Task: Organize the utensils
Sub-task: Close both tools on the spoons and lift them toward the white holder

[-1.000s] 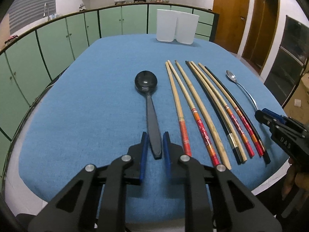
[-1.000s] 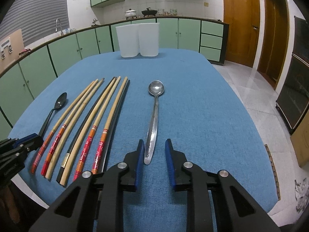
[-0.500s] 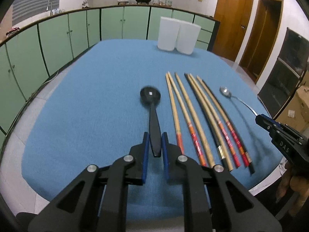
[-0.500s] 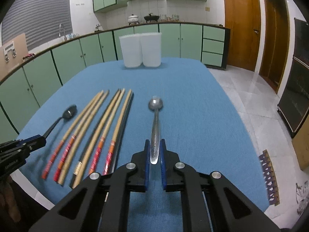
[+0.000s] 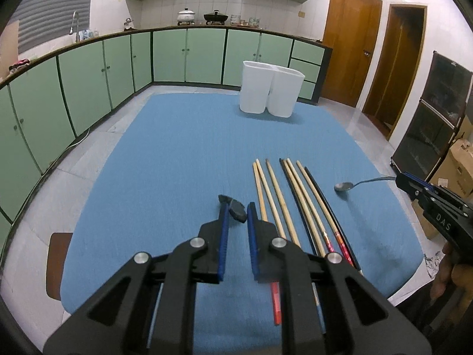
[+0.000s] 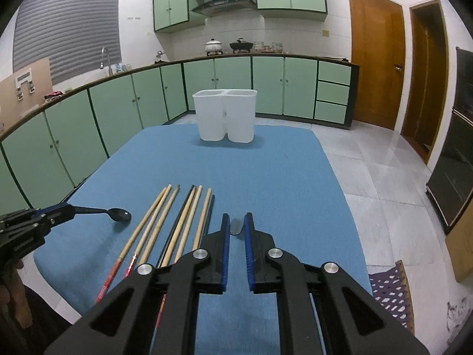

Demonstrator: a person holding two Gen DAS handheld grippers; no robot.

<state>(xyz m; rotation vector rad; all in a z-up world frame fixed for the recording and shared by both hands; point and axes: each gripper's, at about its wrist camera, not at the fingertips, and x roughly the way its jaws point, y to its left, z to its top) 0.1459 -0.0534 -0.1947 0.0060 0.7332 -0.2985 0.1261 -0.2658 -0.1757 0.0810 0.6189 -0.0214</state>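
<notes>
Gleaming silver spoon (image 5: 344,186) hangs level; black spoon (image 6: 119,214) glossy.

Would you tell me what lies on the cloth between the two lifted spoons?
The row of chopsticks lies there, flat on the blue cloth, between the black spoon and the metal spoon; both wrist views show it.

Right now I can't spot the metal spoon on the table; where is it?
Off the cloth: the right gripper holds the metal spoon by its handle, right of the chopsticks in the left wrist view.
</notes>
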